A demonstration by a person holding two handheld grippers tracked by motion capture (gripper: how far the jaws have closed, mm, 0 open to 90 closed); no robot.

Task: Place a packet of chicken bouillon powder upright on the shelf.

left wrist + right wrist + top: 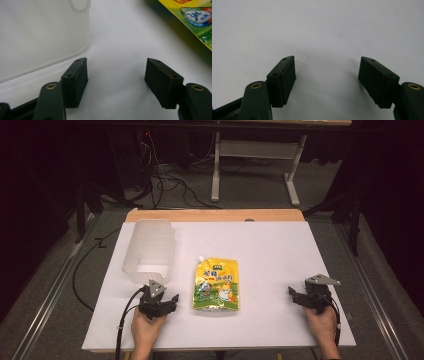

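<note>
Left gripper [159, 304], lower left of the high view, jaws spread and empty, sits nearest the pouch [216, 285], just right of it at centre, long axis running up-frame. Right gripper [311, 298], also spread, is farther off. Tub [148, 251] lies beyond.

bare table [280, 250] right of pouch [216, 285], translucent tub [148, 251] blocking left
</note>
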